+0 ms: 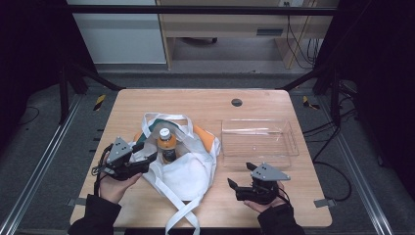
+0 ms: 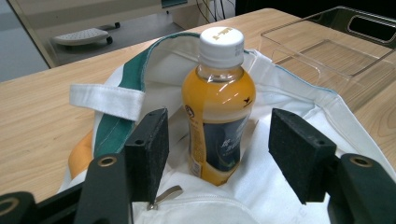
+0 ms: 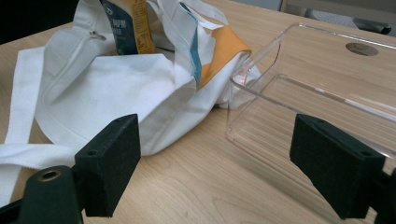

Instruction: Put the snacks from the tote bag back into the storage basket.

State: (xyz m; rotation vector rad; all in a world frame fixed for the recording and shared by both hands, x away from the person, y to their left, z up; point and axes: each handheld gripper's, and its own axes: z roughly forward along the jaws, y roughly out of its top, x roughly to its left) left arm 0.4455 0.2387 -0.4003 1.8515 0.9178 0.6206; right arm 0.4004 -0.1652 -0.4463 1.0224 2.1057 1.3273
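Orange juice bottle (image 2: 218, 105) stands upright in the white tote bag (image 1: 188, 169) on the surface, between the left gripper's (image 2: 224, 154) spread fingers. Close squarely on the label, probably clear of the cloth. The right gripper (image 1: 241, 183) hovers, fingers apart.

1. The bottle (image 2: 218, 105), standing between the two pads of the left claw (image 2: 224, 158) and just ahead of them, has faint gold lettering on its white cap (image 2: 222, 38); it is too small to read.
2. Its dark label (image 2: 223, 142) carries pale characters that are blurred and cannot be made out.
3. Ahead and to the left of the right claw (image 3: 233, 163), the same bottle's label shows small white print, also unreadable.
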